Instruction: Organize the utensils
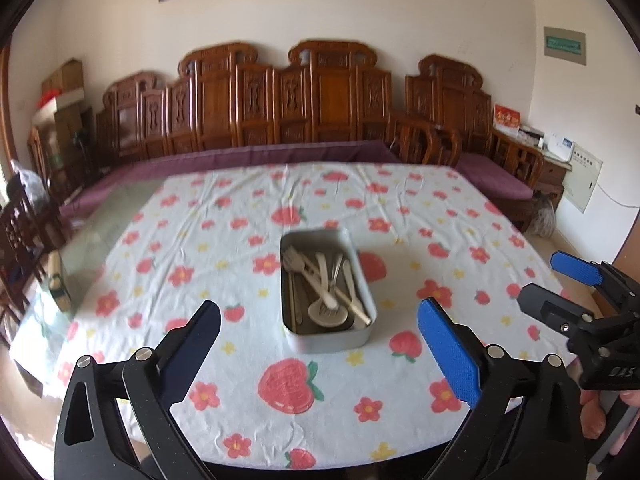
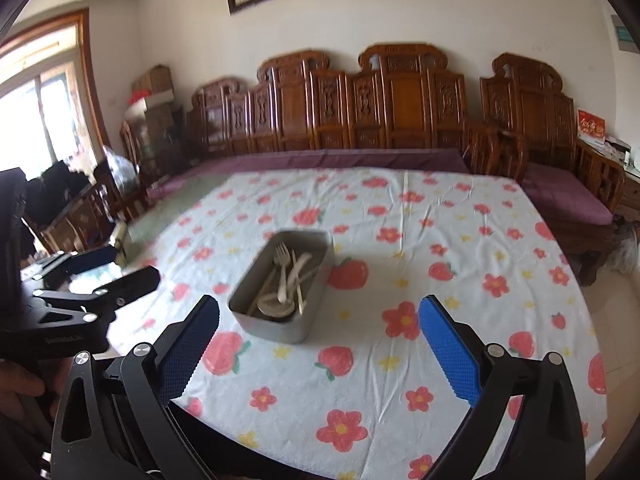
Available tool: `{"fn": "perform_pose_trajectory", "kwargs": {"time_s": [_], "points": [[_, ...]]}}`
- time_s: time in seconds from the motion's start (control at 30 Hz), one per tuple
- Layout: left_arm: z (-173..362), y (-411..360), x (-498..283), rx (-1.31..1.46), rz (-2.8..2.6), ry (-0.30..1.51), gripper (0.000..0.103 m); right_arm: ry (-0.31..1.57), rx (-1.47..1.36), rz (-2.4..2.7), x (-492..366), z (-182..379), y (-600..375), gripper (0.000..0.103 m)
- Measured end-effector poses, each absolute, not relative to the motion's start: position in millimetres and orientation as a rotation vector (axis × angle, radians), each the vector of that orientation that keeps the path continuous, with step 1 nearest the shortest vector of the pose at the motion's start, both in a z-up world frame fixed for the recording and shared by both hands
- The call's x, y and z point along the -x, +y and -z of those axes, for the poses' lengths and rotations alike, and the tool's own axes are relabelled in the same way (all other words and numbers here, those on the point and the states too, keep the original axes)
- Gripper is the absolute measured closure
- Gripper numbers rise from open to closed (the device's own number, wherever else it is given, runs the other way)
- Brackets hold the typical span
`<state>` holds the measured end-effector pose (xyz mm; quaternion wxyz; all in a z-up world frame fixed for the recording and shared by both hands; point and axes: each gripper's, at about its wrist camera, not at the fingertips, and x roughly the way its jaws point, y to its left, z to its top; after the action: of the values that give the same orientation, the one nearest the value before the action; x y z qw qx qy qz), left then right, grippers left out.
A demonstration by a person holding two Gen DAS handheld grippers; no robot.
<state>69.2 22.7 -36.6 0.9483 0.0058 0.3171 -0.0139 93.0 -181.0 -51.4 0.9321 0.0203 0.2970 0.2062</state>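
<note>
Left gripper (image 1: 320, 332) and right gripper (image 2: 319, 328) both wide, empty, well back from tray (image 1: 362, 334) mid-table holding utensils (image 1: 326, 282); probably finished, so withdraw clear without snagging tablecloth (image 1: 224, 240).

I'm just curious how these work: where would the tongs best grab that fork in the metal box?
Probably the fork by its head, from above: it lies crossed over other utensils inside the metal box, whose walls block any sideways approach.
</note>
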Motion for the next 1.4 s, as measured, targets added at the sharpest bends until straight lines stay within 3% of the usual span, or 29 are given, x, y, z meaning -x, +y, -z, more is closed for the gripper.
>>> {"fn": "perform_pose_trajectory", "kwargs": {"time_s": [0.43, 1.4], "points": [[-20, 12, -34, -0.002, 0.014, 0.517, 0.008, 0.421, -0.031, -0.335, -40, -18, -206, 0.003], [-23, 5, -23, -0.004, 0.002, 0.482, 0.008, 0.394, -0.033, -0.300, -30, -21, -211, 0.003]]}}
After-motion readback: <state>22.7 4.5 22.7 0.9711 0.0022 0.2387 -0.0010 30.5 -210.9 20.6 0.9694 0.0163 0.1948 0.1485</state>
